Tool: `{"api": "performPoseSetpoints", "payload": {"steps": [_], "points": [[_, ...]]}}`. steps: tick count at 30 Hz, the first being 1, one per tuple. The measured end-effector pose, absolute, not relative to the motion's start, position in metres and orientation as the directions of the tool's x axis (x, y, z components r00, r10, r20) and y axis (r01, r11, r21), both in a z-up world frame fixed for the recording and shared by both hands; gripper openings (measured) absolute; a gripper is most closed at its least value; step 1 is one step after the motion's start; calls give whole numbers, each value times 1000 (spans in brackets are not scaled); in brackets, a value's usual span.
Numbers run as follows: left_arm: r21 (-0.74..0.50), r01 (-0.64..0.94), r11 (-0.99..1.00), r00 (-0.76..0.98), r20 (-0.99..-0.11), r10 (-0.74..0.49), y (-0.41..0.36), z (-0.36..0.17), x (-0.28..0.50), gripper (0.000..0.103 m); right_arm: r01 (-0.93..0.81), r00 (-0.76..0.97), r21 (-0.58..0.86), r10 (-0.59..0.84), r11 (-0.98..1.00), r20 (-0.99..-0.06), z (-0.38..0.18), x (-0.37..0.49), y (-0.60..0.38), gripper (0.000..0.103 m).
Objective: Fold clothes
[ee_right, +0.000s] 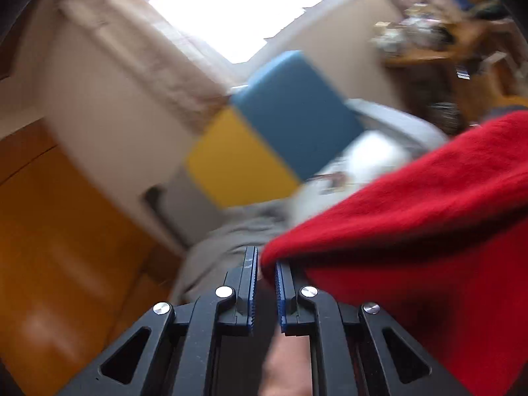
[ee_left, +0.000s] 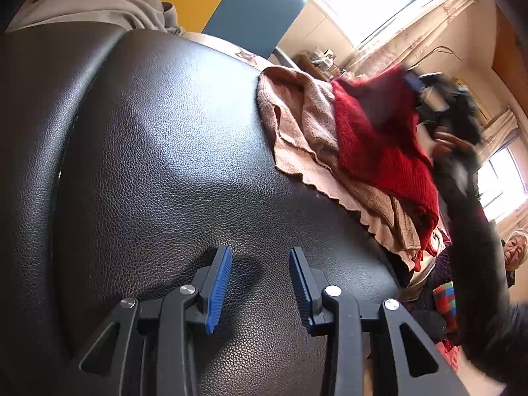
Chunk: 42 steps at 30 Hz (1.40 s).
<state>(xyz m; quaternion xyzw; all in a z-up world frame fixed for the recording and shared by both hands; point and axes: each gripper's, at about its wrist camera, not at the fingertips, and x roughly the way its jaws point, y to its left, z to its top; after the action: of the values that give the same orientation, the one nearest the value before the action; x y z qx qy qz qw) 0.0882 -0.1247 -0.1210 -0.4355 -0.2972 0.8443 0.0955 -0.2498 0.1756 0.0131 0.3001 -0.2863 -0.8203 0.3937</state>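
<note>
While the left gripper hovers with its blue-padded jaws spread wide and nothing between them over a black leather cushion, the right gripper has its jaws nearly together, pinching the edge of a red sweater that drapes away to its right side. From the left wrist view, the same red sweater lies partly lifted atop a tan knit garment at the cushion's far right edge, well apart from the left gripper. A grey garment sits beyond the cushion's upper left edge. Bare leather stretches between the left gripper and the pile. Blue and yellow panels stand behind, blurred.
</note>
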Motion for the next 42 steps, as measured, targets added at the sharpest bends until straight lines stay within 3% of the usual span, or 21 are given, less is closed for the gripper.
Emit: {"api": "performPoseSetpoints", "payload": {"steps": [3,7,9,11,15,18,26,34,38,42], "points": [[-579,133,-804,-574,-706,414,-125,-117,90,37,576,-354,736,-920,-355,-166,14,-194,143,12],[-536,152,-831,-577,-731,366,-127,-106,106,37,639,-175,717,-960,-279,-219,-9,-115,85,16],[-516,173,-839,-602,-730,324,-137,-98,118,37,633,-134,711,-948,-307,-289,-34,-82,60,25],[-512,215,-832,-623,-727,287,-152,-91,133,37,615,-144,685,-909,-391,-390,-60,-53,44,60],[-474,233,-849,-649,-726,227,-171,-76,159,37,565,-69,721,-894,-401,-443,-100,-5,28,63],[-427,156,-891,-675,-704,219,-165,-59,168,38,559,-37,711,-870,-427,-493,-115,17,31,76],[-211,-191,-959,-673,-683,284,-86,-30,132,45,496,-104,658,-792,-566,-602,-134,36,86,77],[-21,-397,-918,-578,-771,268,-5,-80,56,45,331,-328,692,-766,-642,-553,-123,3,189,89],[26,-373,-928,-547,-814,197,6,-113,14,45,281,-383,706,-750,-650,-539,-123,-8,207,90],[5,-294,-956,-591,-787,178,-2,-126,-1,44,337,-510,642,-707,-689,-491,-93,-16,230,91]]}}
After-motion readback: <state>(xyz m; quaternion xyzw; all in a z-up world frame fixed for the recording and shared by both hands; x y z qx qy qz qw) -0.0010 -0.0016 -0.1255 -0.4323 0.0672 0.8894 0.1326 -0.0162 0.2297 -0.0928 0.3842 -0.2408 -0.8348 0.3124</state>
